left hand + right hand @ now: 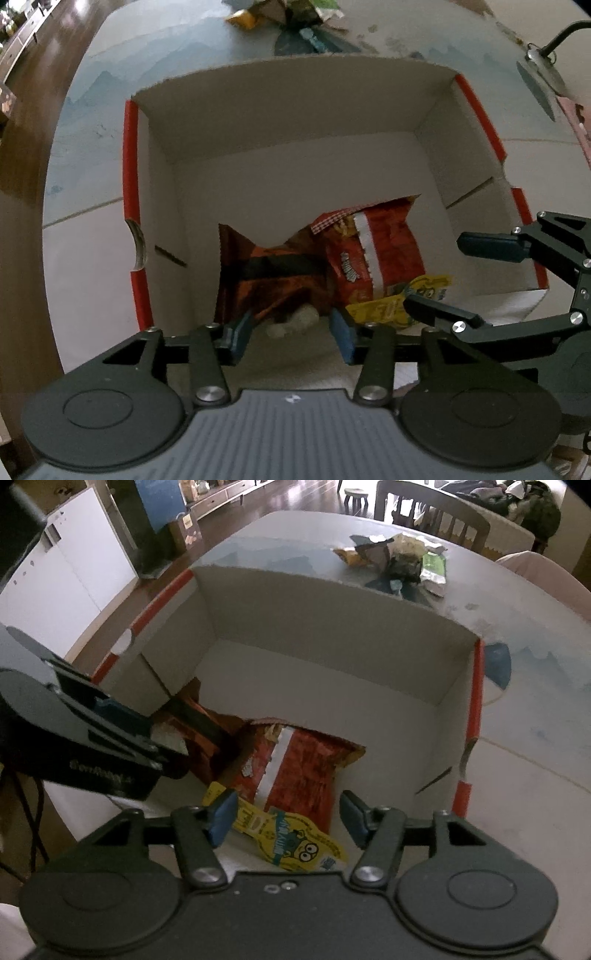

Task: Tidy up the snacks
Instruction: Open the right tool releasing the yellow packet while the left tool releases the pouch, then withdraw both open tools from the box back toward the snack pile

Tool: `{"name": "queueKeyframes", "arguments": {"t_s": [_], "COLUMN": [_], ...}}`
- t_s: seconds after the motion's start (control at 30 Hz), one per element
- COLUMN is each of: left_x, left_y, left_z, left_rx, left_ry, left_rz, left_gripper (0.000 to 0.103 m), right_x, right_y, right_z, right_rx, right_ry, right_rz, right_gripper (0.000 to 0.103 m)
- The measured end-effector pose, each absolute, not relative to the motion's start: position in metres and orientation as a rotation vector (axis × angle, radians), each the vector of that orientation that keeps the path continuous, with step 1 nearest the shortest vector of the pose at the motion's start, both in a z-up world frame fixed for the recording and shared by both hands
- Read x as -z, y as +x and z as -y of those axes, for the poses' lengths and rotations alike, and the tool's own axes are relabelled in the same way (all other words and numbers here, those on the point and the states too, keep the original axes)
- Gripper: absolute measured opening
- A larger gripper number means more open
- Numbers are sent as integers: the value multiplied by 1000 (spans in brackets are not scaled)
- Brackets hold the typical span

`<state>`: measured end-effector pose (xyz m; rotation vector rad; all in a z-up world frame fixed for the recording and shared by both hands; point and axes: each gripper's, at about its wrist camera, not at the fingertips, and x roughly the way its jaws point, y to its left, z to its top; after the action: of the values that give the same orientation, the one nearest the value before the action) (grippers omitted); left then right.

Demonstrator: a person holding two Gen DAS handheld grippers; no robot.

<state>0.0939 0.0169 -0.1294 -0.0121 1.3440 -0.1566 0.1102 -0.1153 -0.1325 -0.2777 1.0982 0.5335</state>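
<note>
Left wrist view: the left gripper (291, 334) points steeply down into an open cardboard box (291, 99) with red-edged flaps, its blue pads spread apart and pressing on nothing. Just beyond them lie a dark orange snack bag (258, 273) and, against its right side, a red snack bag (373, 254). A small pale lump (295, 321) sits on the box floor between the pads, too blurred to identify. The yellow packet (399, 299) rests by the red bag's lower corner, and the right gripper (443, 275) reaches in from the right, also standing open.

Right wrist view: the right gripper's pads flank the yellow packet (291, 834) without touching it, so it lies free on the box floor, its top end reaching just under the red bag (303, 771). The left gripper (122, 731) hangs over the dark orange bag (199, 716). With both sets of jaws apart over snacks grouped in the near corner, the packets appear to have been dropped in side by side. A pile of remaining snacks (399, 561) waits on the table (535, 738) beyond the far box wall, suggesting the sorting is only part done.
</note>
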Motion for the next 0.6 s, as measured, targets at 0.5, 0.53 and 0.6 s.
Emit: {"name": "queueKeyframes", "arguments": {"t_s": [0.5,0.53,0.6], "left_x": [76,72,65], "left_y": [69,68,68], "left_z": [-20,-21,-22], "left_rx": [163,166,168], "left_ry": [3,1,1], "left_rz": [-1167,-1158,-1136], "left_gripper": [56,58,59], "right_x": [83,80,74], "right_y": [93,92,91], "right_z": [126,127,128], "right_rx": [-497,-490,-474], "right_ry": [-183,-175,-165], "right_rz": [-999,-995,-985], "right_gripper": [84,87,93]}}
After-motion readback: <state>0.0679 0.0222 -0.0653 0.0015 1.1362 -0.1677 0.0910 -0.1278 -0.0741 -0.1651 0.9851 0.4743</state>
